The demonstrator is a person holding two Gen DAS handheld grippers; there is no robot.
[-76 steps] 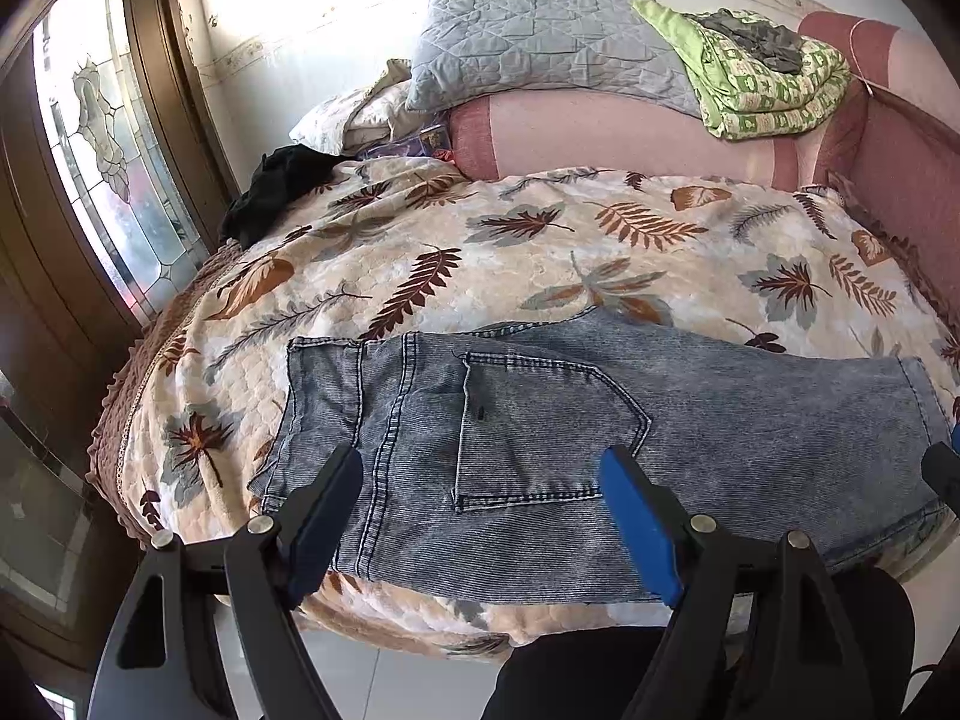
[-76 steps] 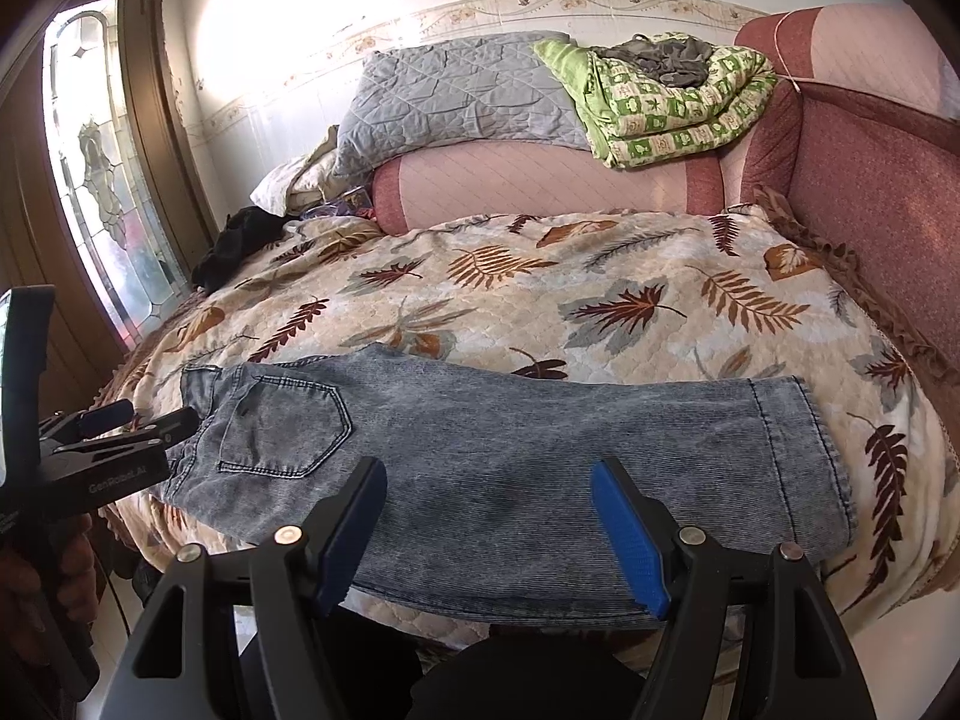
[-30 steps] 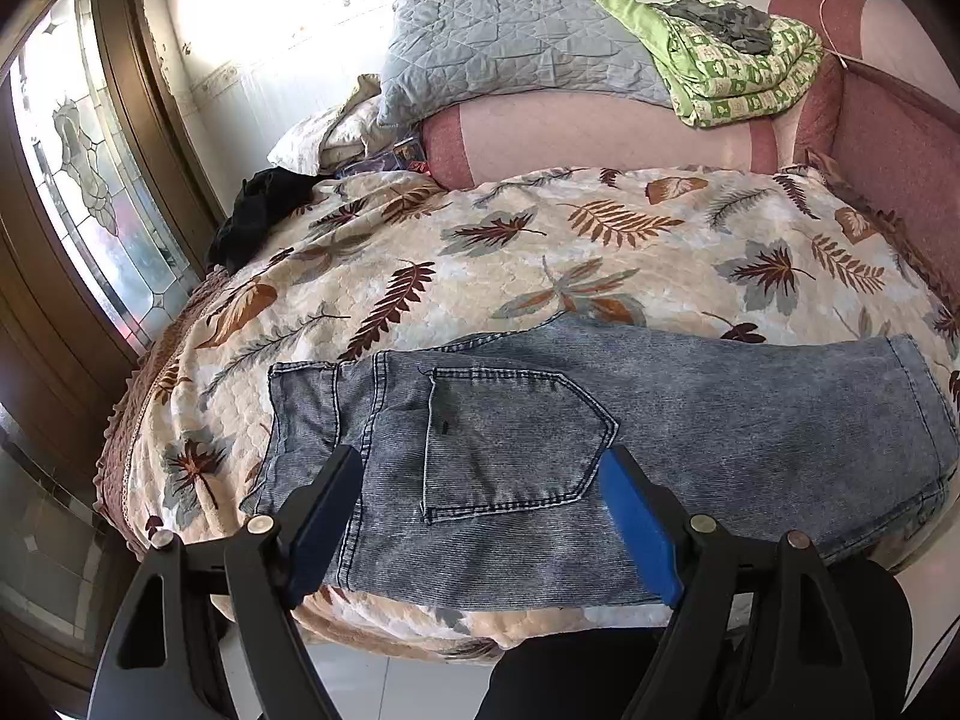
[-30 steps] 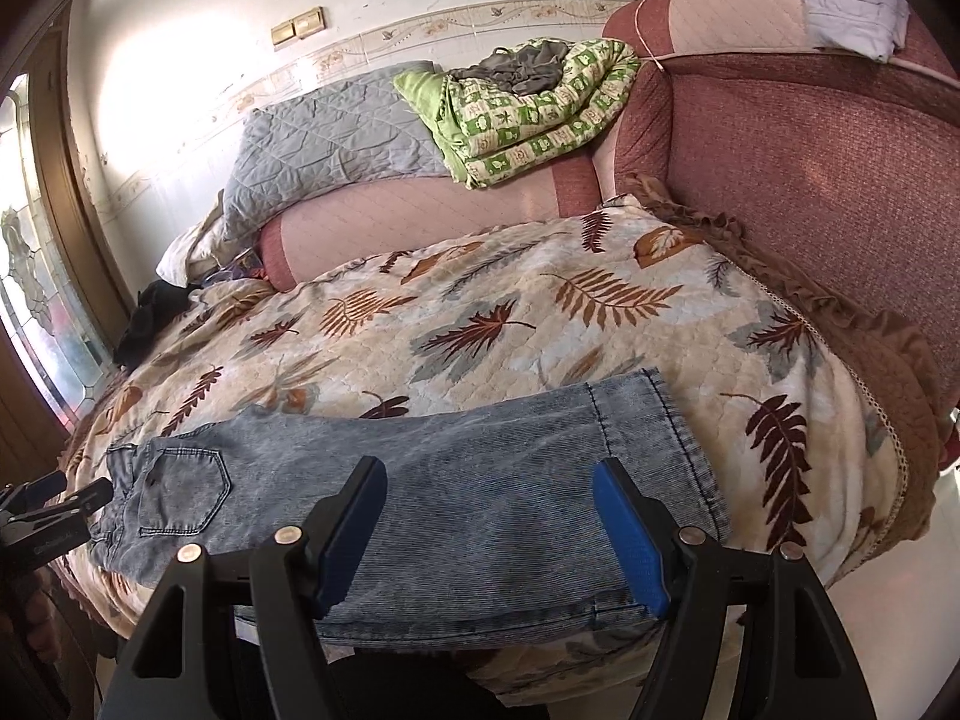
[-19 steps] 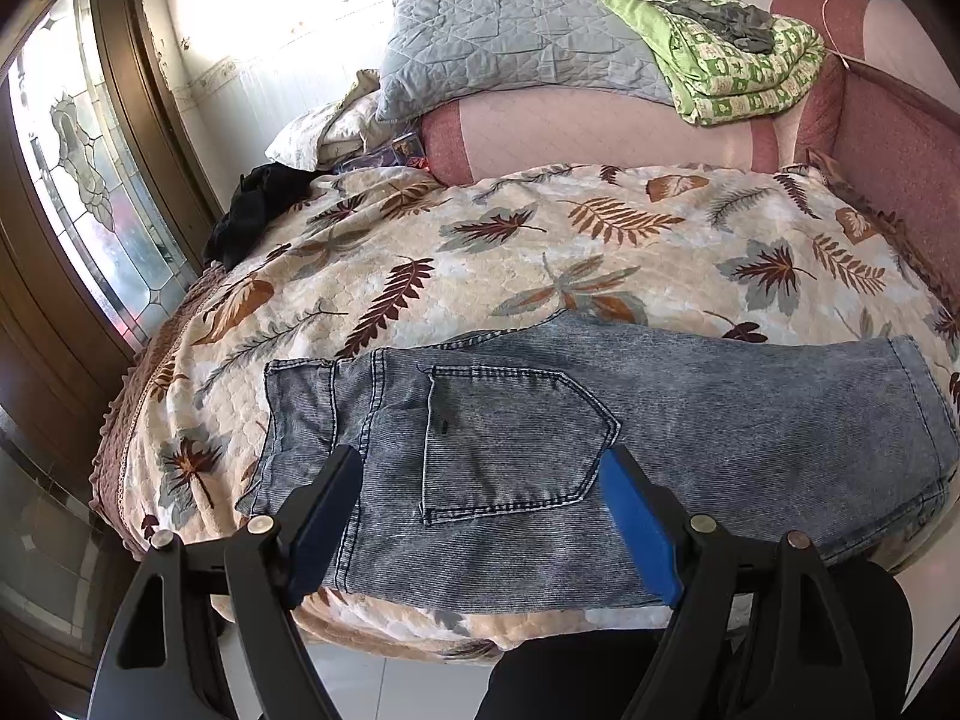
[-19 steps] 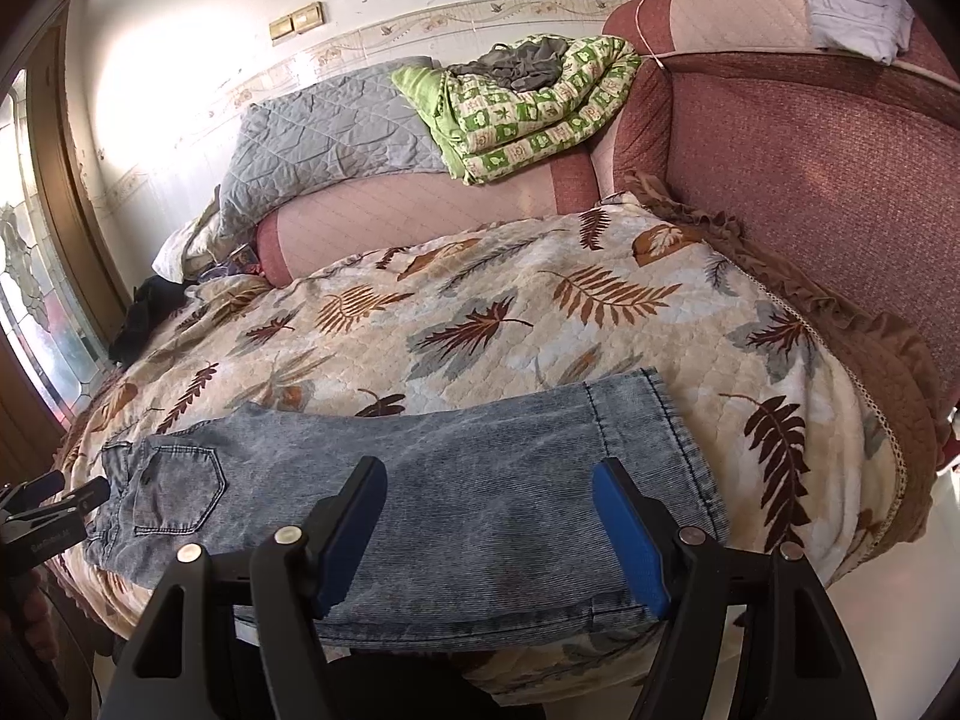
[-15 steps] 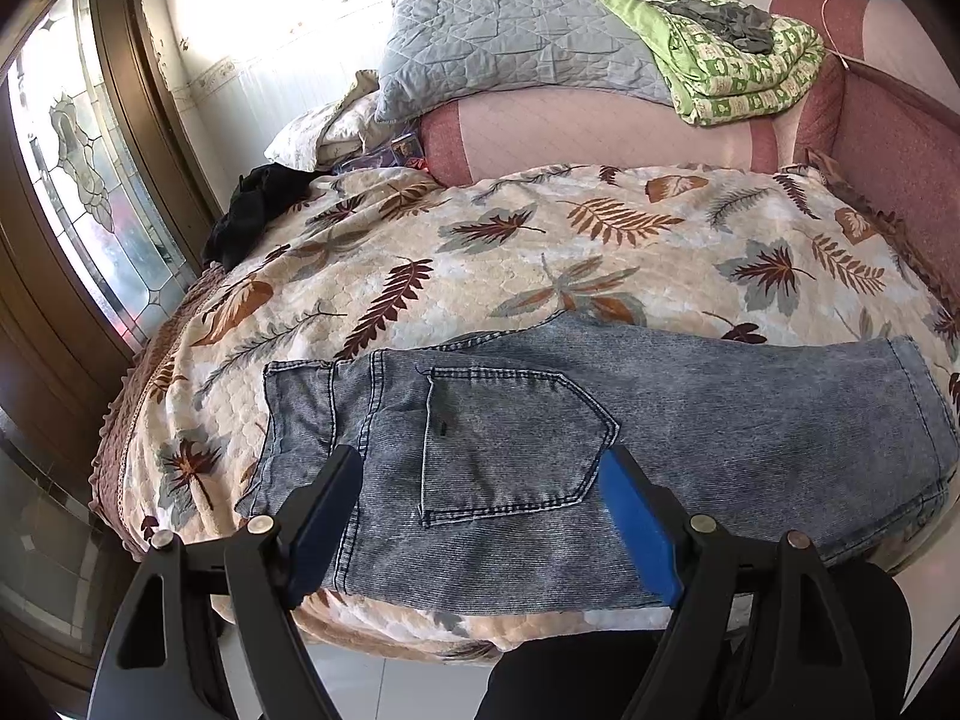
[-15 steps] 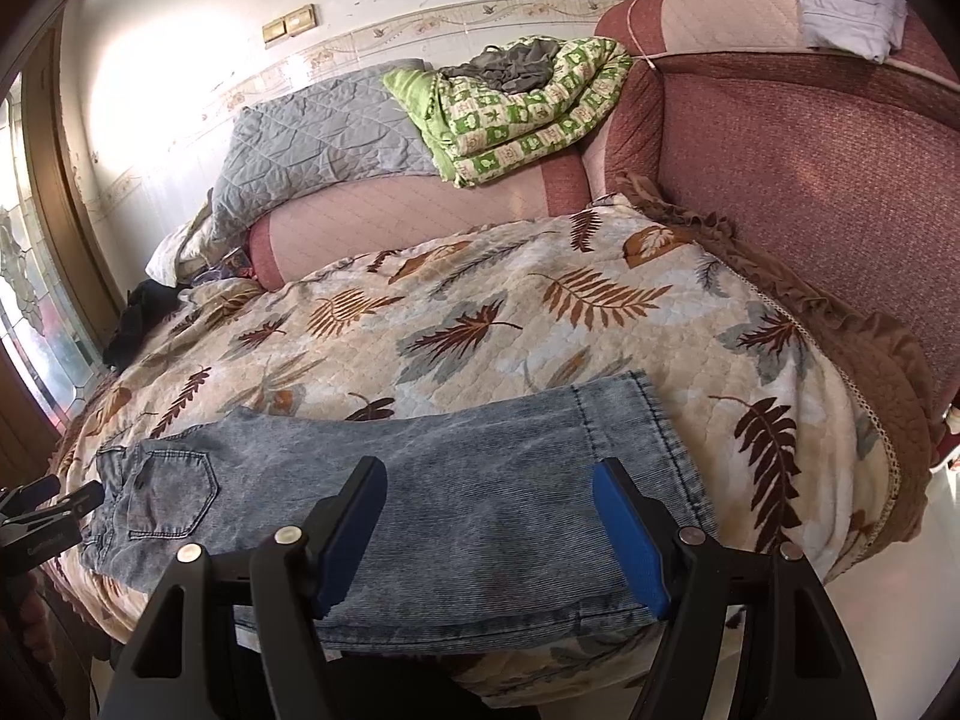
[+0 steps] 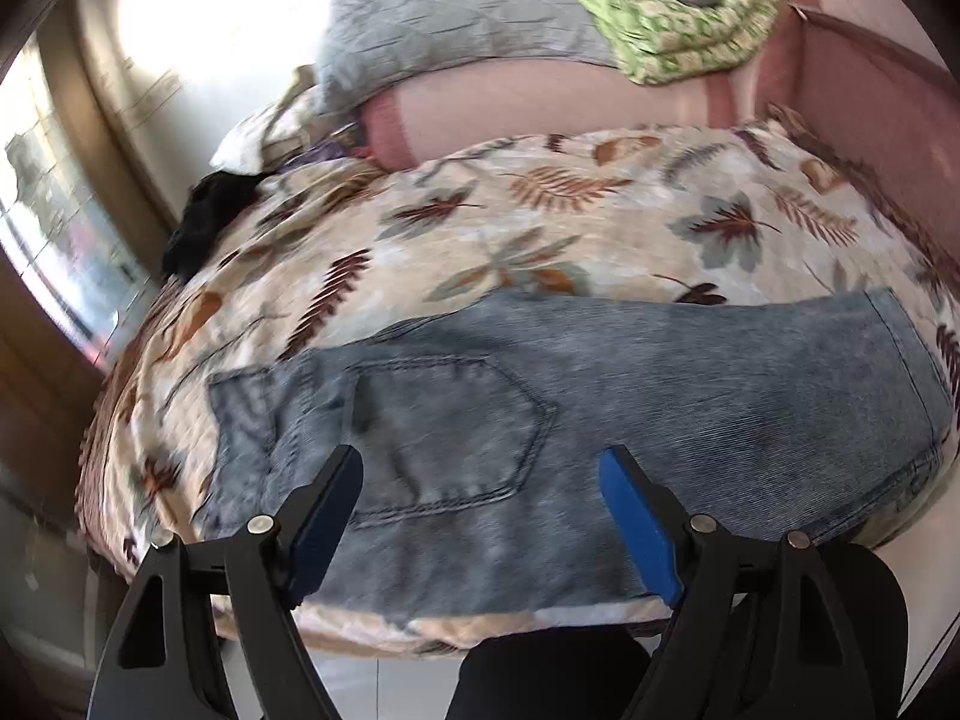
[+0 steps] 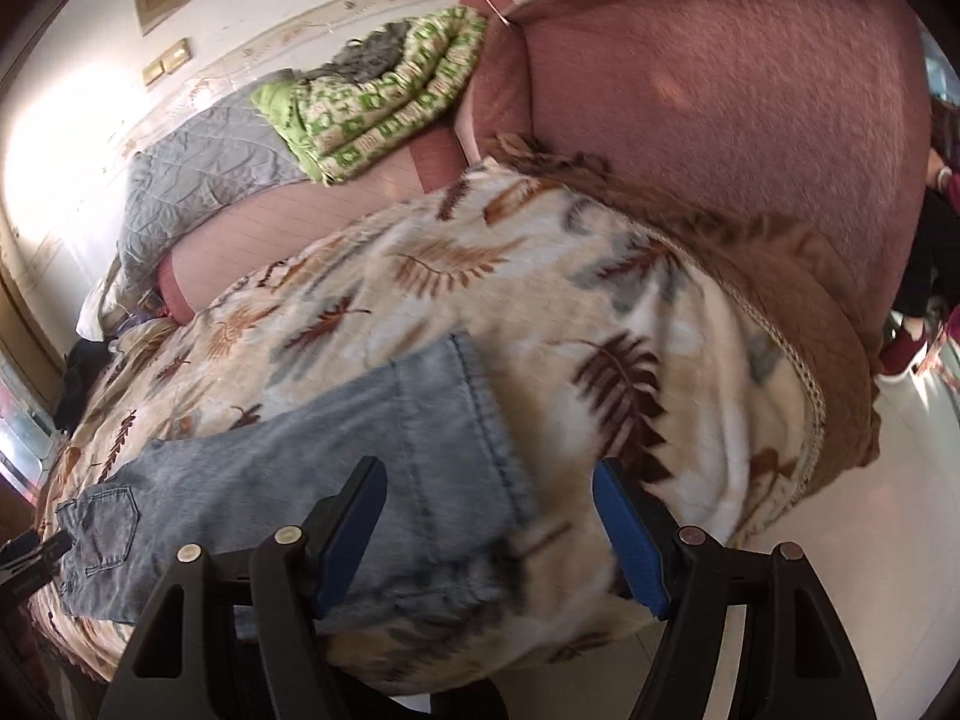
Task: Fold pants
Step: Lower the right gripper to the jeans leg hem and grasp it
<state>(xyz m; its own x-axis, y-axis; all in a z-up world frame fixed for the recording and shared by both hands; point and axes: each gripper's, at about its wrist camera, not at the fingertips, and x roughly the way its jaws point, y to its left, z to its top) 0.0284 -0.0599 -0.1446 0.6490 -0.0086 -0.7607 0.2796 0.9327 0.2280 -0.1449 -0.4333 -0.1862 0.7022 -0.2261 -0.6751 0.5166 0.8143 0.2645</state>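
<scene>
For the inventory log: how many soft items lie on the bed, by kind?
Jeans: 1
Grey quilted pillow: 1
Green patterned blanket: 1
Black garment: 1
Leaf-print bedspread: 1
Total: 5

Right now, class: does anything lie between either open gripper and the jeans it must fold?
Nothing visible. The jeans lie flat on the leaf-print bedspread, uncovered. The left gripper faces the pocket end, the right gripper the hem end.
</scene>
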